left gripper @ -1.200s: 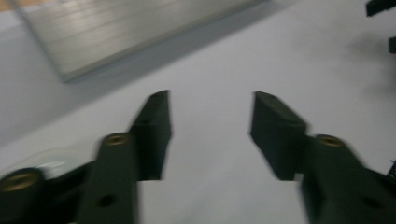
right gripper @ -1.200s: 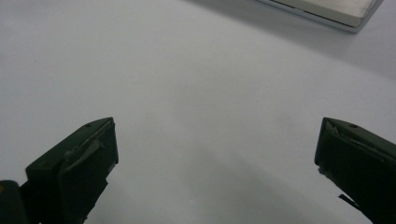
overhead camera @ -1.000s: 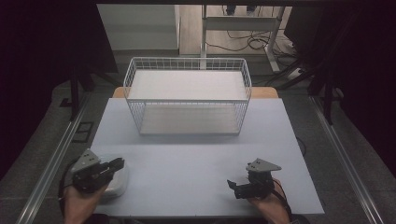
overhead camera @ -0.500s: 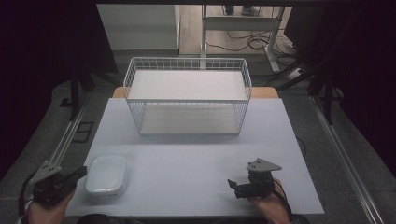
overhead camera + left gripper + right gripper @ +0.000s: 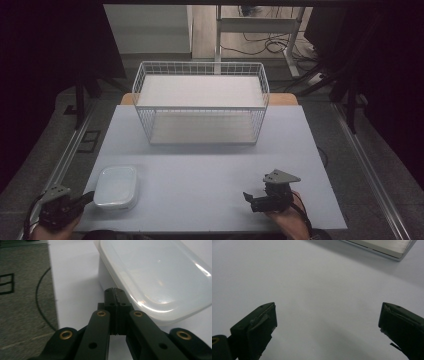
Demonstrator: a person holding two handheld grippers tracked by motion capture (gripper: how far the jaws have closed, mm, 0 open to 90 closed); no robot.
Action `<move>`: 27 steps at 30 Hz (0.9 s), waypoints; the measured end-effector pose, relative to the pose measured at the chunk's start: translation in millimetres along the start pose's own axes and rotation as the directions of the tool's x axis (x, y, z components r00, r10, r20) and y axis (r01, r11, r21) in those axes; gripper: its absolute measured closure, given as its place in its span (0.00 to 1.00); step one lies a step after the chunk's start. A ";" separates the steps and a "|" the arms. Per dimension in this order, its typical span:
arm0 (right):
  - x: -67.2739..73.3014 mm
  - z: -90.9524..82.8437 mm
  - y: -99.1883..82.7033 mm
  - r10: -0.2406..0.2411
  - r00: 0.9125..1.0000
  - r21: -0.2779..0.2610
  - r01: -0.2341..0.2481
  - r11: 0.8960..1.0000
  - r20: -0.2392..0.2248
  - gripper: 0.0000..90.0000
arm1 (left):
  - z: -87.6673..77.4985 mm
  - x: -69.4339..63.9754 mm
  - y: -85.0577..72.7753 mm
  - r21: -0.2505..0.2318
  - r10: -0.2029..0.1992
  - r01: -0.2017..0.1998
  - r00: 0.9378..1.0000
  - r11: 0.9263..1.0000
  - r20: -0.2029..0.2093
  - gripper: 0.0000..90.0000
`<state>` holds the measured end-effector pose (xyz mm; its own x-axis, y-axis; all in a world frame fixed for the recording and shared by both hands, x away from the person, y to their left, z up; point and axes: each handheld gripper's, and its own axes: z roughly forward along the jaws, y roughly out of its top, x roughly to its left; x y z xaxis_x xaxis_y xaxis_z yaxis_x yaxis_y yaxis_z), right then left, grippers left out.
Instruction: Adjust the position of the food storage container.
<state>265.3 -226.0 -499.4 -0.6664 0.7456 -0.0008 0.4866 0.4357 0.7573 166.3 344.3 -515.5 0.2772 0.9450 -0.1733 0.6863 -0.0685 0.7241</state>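
**Lidded plastic box waits at the near left**

The box (image 5: pixel 117 186) lies flat on the pale surface (image 5: pixel 210 170), near its left front corner. It looks like light, stiff, glossy plastic with rounded corners, probably slippery; the overhanging lid rim seems the best place to pinch. The left tool (image 5: pixel 115 293) is closed on nothing, just beside it. The right tool (image 5: pixel 327 322) gapes wide, empty. A white wire basket (image 5: pixel 201 102) stands far back.
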 end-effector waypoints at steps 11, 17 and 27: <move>0.3 0.0 0.2 0.001 1.000 0.002 -0.001 1.000 -0.003 0.02 | 19.1 -30.5 12.1 0.019 0.043 -0.046 0.992 0.999 0.121 1.00; 0.6 0.5 0.3 0.001 1.000 0.006 -0.001 1.000 -0.006 0.03 | 30.2 -47.7 19.1 0.029 0.065 -0.071 0.983 0.997 0.169 1.00; 1.4 2.1 0.0 0.001 1.000 0.012 0.000 1.000 -0.009 0.03 | 58.9 -82.0 35.0 0.059 0.130 -0.148 0.961 0.987 0.246 1.00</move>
<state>265.6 -223.9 -500.8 -0.6709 0.7415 0.0052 0.4933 0.4411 0.7497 207.2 245.6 -515.2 0.5206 0.8203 -0.2369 0.6759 -0.2265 0.7014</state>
